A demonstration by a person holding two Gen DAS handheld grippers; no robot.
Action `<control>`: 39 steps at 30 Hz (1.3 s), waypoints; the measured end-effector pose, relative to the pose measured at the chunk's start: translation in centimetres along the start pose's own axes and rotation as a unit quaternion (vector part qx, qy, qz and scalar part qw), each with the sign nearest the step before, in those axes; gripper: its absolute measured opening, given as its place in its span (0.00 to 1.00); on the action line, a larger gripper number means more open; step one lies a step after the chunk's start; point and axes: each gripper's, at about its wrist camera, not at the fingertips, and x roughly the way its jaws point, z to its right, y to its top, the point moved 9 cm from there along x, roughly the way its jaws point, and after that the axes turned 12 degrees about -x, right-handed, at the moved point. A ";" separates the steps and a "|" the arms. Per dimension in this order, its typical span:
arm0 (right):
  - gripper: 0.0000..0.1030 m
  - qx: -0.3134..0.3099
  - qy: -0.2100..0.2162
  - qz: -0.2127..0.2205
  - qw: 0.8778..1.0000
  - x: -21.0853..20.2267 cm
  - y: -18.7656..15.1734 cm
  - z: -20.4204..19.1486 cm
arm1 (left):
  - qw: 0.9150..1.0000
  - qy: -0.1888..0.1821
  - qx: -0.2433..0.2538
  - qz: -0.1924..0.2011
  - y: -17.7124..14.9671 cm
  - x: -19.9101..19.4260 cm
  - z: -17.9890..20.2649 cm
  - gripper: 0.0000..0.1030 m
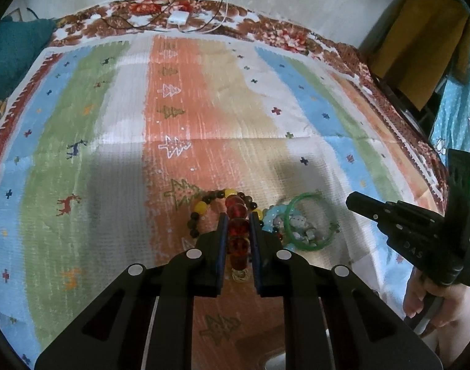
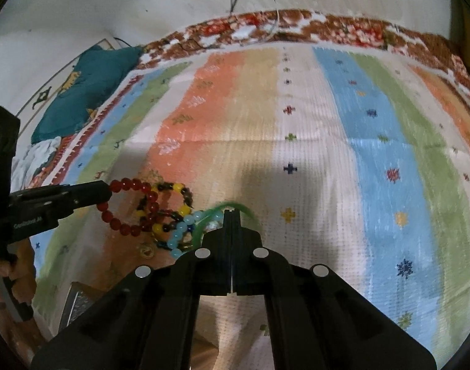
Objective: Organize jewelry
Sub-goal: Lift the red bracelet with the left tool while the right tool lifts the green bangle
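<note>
Left wrist view: left tool (image 1: 238,231) nearly closed on red bead bracelet (image 1: 237,215), light, slack and likely slippery, best pinched across one bead; the yellow-and-dark (image 1: 201,208) and pale blue (image 1: 272,212) strands lie just beside. Right tool (image 2: 232,219) is fully closed on the thin, rigid green bangle (image 2: 235,206). Striped mat (image 1: 204,108) over a bed; plain wall, cables (image 1: 185,6) behind.

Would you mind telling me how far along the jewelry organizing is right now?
Nothing looks sorted yet. In hand: the left claw is shut on the red bead bracelet; the right claw is shut on the green bangle. Left: the yellow-and-dark bead bracelet and light blue bead bracelet lie piled on the striped cloth.
</note>
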 end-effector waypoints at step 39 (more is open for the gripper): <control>0.40 0.064 -0.020 -0.106 0.992 5.9 -4.4 3.5 | 1.000 -0.025 0.014 0.010 -0.3 -1.9 1.8 0.13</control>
